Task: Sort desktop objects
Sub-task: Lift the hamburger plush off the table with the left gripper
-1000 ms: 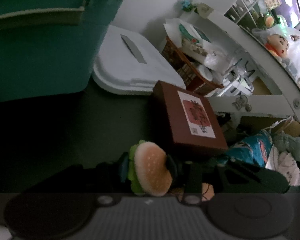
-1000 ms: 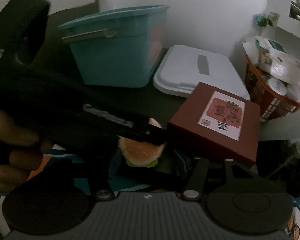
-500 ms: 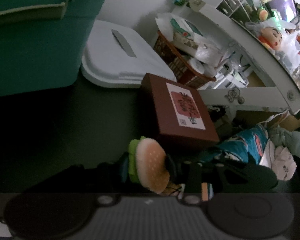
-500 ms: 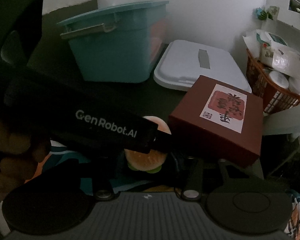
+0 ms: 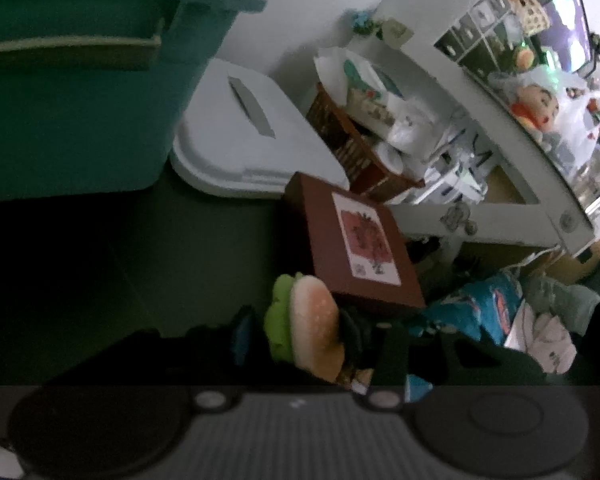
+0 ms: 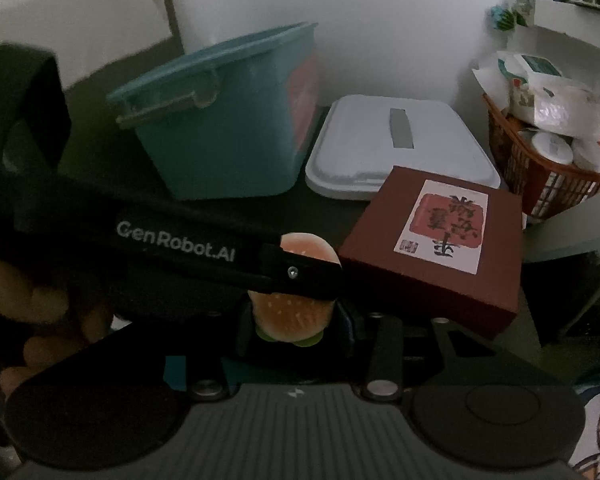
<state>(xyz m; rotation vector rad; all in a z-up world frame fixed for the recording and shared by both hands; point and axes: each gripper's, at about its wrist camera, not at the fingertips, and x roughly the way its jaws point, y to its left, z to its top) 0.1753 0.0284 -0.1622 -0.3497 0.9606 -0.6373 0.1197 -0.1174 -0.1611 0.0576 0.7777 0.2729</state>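
The left tool [image 5: 300, 336] clamps the burger toy [image 5: 314, 334] on edge, bun facing right, over the dark desk [image 5: 172, 248]; the right tool [image 6: 296, 328] brackets it, grip unclear.

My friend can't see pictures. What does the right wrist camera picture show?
A toy hamburger sits between the right gripper fingers, with the left gripper reaching across its top bun. Behind are a dark red box, a white lid and a teal bin on a dark table.

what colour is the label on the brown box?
White with a red patch and black characters, on the brown box; clearest in the right wrist view.
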